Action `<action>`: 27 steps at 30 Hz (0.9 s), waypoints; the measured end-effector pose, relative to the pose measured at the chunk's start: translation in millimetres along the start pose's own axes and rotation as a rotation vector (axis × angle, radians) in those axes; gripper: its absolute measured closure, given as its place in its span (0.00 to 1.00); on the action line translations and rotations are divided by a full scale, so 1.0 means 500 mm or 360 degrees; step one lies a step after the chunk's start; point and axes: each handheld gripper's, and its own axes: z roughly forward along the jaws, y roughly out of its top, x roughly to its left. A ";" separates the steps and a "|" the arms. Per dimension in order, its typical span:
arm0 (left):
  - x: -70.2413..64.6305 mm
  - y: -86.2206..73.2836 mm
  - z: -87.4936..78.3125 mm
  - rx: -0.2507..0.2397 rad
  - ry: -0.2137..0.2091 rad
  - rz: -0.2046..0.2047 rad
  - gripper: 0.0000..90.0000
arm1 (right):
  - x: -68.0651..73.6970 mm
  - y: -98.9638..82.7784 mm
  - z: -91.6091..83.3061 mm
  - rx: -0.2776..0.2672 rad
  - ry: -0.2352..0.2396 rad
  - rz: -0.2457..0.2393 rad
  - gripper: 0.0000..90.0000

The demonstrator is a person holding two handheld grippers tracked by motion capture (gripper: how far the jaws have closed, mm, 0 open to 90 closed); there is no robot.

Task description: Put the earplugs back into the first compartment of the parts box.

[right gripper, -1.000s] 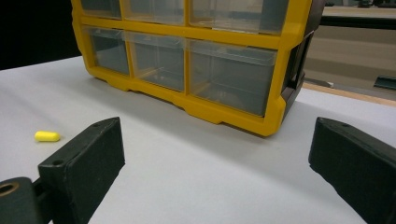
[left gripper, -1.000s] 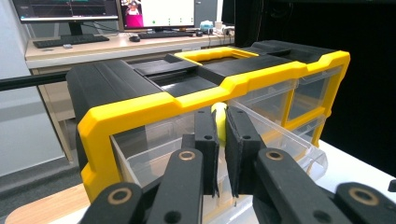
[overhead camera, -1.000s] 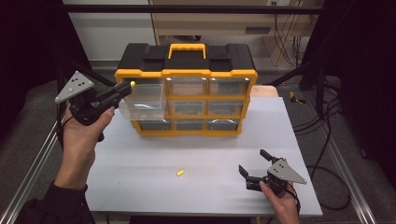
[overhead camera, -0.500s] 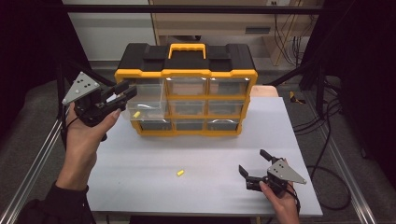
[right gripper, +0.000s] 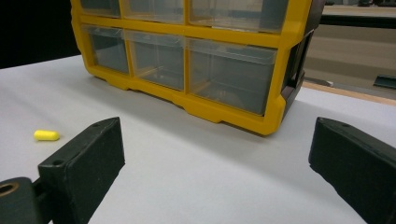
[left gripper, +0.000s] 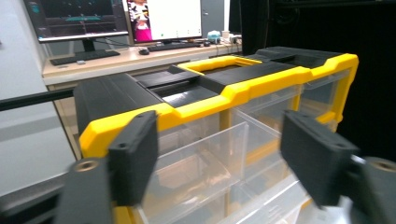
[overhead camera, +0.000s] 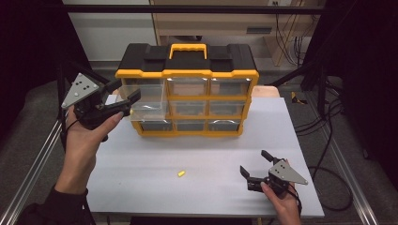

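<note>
Grey tabletop (overhead camera: 141, 164) is carrying a black-and-yellow organizer (overhead camera: 187, 89) near its far edge, with monitors glowing on a desk behind it in the left gripper view. At the organizer's top left corner a clear drawer (overhead camera: 141, 96) is standing pulled out, and the left gripper (overhead camera: 123, 99) is hovering right over it. Its jaws have just been opening: a second ago they were pinched near that drawer, and now they are standing wide with nothing between them, the drawer's open mouth lying below them in the left gripper view (left gripper: 201, 163). That reads as a release, so whatever was carried has probably gone into the drawer, though the contents are hard to make out. One yellow earplug (overhead camera: 180, 174) is lying alone near the middle of the tabletop's near edge. The right gripper (overhead camera: 256, 171) is resting by the near right corner, jaws spread and empty, pointing toward the organizer, with that earplug off to its left (right gripper: 46, 135). It is likely the next pick.
</note>
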 end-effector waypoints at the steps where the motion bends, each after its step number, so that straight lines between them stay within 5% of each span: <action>1: -0.001 -0.001 0.000 -0.0004 0.0001 -0.0001 0.25 | 0.000 0.000 0.000 -0.0003 0.0000 -0.0006 0.04; 6: -0.003 -0.002 0.002 -0.0033 0.0001 -0.0012 0.09 | 0.000 0.000 0.000 0.0001 -0.0001 -0.0001 0.04; 27: -0.030 -0.005 -0.010 -0.0070 -0.0035 -0.0006 0.06 | -0.001 -0.001 0.001 0.0002 -0.0006 -0.0004 0.04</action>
